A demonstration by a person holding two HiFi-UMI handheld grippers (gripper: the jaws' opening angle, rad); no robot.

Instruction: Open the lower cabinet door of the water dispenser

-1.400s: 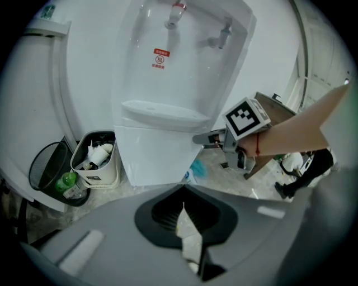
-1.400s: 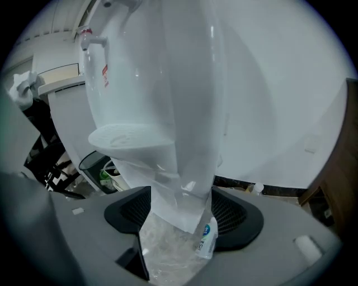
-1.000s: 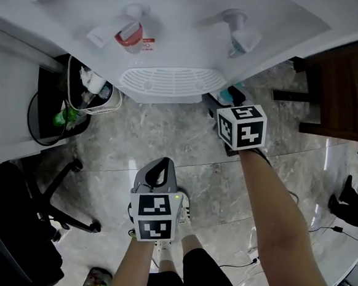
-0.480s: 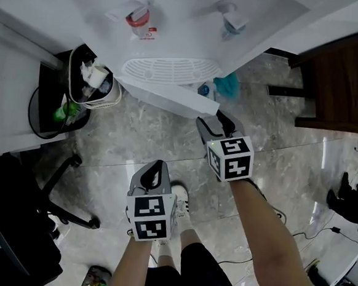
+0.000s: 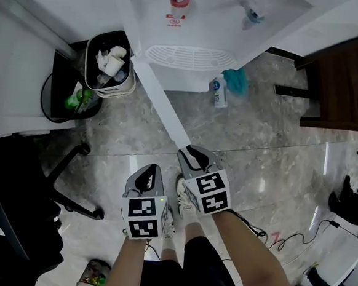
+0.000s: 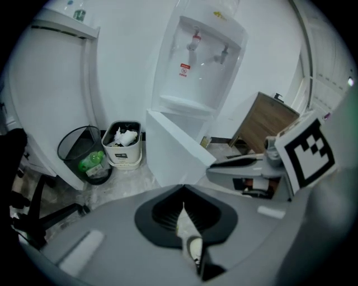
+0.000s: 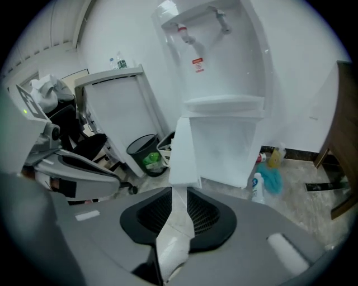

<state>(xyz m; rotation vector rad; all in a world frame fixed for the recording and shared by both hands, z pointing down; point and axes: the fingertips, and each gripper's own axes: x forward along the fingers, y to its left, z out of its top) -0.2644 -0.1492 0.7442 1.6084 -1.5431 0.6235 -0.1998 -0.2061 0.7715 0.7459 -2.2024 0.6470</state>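
**Door swung wide, right gripper clamped on its free edge**

Swung out from the closed position it held a second ago, the lower cabinet door [image 5: 162, 103] now stands well open from the water dispenser [image 5: 195, 17]. The right gripper [image 5: 187, 151] has drawn back with it towards the person's feet. From the head view the door shows edge-on as a long white strip. It runs from its hinge at the dispenser's left front corner, under the drip grille [image 5: 184, 55], diagonally down and right to the gripper. In the right gripper view the panel [image 7: 184, 148] stands upright, and its free edge runs down between the jaws of the right gripper [image 7: 178, 208], which are closed on it.

The left gripper [image 5: 149, 171] hangs just beside the right one, clear of the door. In its own view the left gripper [image 6: 184, 208] has its jaws drawn to a narrow slit with nothing held; only a shoe shows through the slit.

On the hinge side, a white waste bin [image 5: 111, 66] stands near the door's outer face, with a black mesh bin [image 5: 62, 96] beyond it. Between these and an office chair [image 5: 32, 202], lower left, lies bare marble floor [image 5: 124, 135]. On the door's inner side, a spray bottle [image 5: 220, 92] and a teal cloth [image 5: 236, 81] lie by the dispenser's base. A wide stretch of floor reaches from there to a wooden cabinet [image 5: 344, 78] at far right.
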